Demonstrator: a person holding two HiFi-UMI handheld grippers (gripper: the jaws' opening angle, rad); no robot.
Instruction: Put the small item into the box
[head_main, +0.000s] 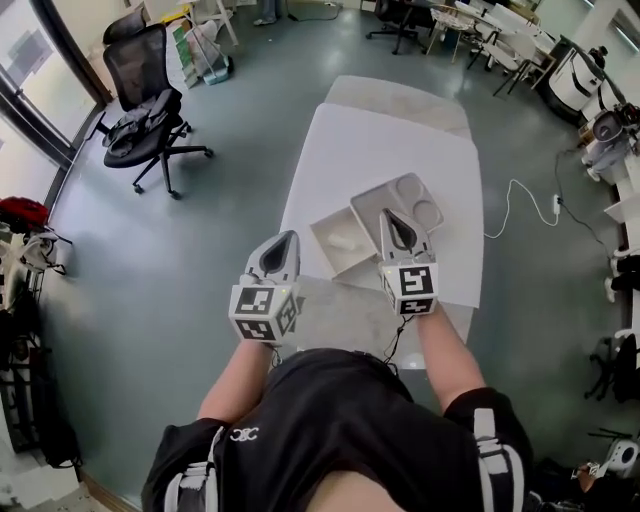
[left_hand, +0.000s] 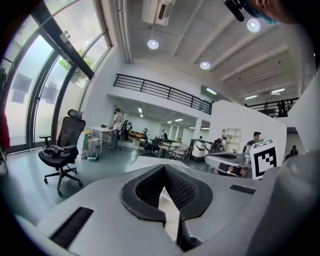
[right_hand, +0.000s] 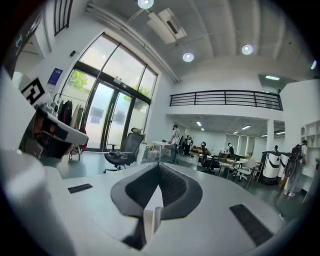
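As I watched, box (head_main: 322, 243) near the table's (head_main: 380, 150) front edge held a small item (head_main: 345, 240), tray (head_main: 403, 186) beside it, right gripper (head_main: 390, 214) clenched empty over the tray, left gripper (head_main: 291, 238) clenched empty at the left edge.

White table (head_main: 380, 150), white box (head_main: 330, 264), black office chair (head_main: 150, 95), grey-green floor (head_main: 200, 260)

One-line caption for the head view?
Person holds left gripper and right gripper, both shut, at a white table bearing an open box and a tray.
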